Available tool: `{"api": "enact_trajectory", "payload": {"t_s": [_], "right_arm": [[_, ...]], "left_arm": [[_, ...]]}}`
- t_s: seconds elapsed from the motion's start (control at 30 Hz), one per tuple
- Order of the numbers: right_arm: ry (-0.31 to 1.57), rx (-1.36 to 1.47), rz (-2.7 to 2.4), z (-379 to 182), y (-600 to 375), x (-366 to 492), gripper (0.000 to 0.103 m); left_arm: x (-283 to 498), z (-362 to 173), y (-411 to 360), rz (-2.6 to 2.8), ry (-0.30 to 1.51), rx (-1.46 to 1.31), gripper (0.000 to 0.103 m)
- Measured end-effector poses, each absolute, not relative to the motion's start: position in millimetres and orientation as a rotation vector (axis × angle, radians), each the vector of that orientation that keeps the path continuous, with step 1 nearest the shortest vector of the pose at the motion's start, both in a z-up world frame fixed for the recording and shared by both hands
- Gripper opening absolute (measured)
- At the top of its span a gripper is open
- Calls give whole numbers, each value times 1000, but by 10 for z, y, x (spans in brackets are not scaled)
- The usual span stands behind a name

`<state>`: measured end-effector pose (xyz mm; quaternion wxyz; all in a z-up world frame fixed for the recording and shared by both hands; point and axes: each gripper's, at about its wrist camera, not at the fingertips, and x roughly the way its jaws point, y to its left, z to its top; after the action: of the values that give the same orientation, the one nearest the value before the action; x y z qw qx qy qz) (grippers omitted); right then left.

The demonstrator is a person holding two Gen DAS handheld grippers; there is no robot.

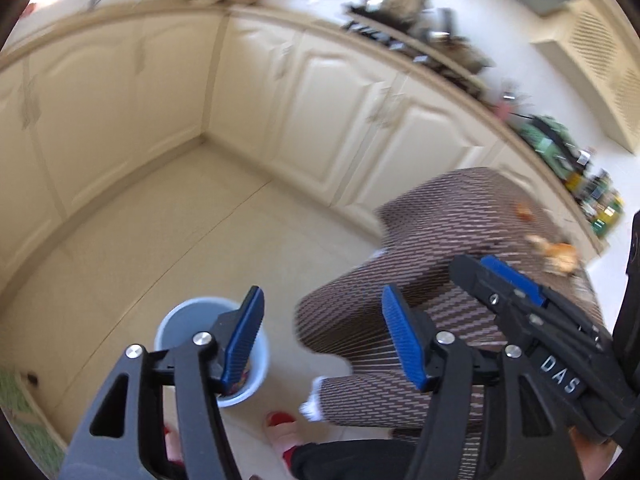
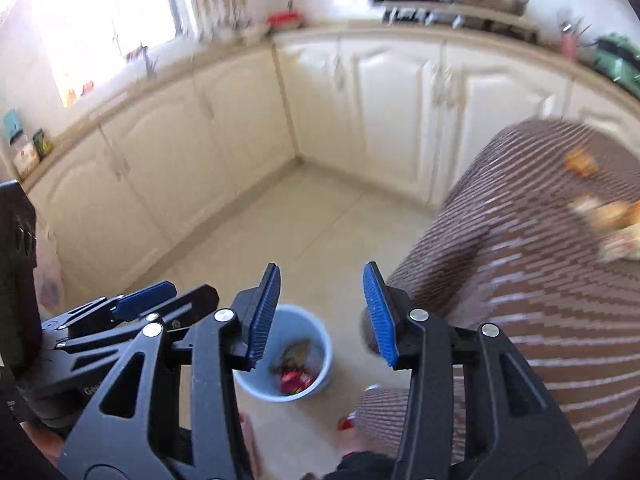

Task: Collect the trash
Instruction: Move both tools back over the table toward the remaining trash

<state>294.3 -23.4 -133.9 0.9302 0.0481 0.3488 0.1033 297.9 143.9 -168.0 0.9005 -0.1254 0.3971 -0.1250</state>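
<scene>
Above the pale tiled kitchen floor (image 2: pixel 320 216), both tools spread wide and gripping nothing. Left tool (image 1: pixel 322 340) with ribbed blue pads (image 1: pixel 404 344) well apart, hanging over the gap between a round light-blue plastic bin (image 1: pixel 188 320) and a brown-and-white striped cloth-covered surface (image 1: pixel 460 216). Right tool (image 2: pixel 320 316) likewise parted, pads (image 2: pixel 380 316) framing the bin (image 2: pixel 320 344) below; also seen from the left wrist, off to the right side (image 1: pixel 520 292). Inside the bin, a red crinkled wrapper (image 2: pixel 296 380) and a brownish scrap of packaging (image 2: pixel 296 350) lying on the bottom. On the striped surface, toward its far right edge, blurred orange-and-yellow pieces of trash (image 2: pixel 608 216), apart from both tools; one smaller orange bit (image 2: pixel 580 164) farther back. Same litter visible from the left wrist (image 1: pixel 560 256). Cream panelled cabinet doors (image 1: pixel 320 112) along two walls meeting in a corner. Red slippers (image 1: pixel 280 420) on the floor just beside the surface's draped cloth. Everything smeared by motion blur.
</scene>
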Motion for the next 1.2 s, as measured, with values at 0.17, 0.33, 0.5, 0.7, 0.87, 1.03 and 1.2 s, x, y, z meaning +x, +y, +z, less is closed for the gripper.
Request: {"api": "enact_trajectory", "payload": {"t_s": [0.17,0.33,0.5,0.7,0.87,1.03,1.2], "right_arm": [[611,110,137,-862,-921,2547,44],[577,128,21,-697,-1687,2331,45],[561,166,-113,-649,-2440,2161,45],[586,167,-218,-756,-2999,2096,45],[617,167,-242,-859,-3373,2175,45],[631,186,-241,-962,-3606,2317,45],[661,182,-235,-1038,-3693,2558,45]], "left_arm": [[2877,-1234,711,-376,771,-174,68],[2887,-999,19,-475,771,-113,68],[2909,-907,-695,-551,767,-11,68],[3084,-931,-1520,-609,794,79,68],[3289,-1032,-1894,-589,816,98,68],[3561,-1180,-2178,-564,855,122,68],[3691,-1325,-2326,-548,885,160,65]]}}
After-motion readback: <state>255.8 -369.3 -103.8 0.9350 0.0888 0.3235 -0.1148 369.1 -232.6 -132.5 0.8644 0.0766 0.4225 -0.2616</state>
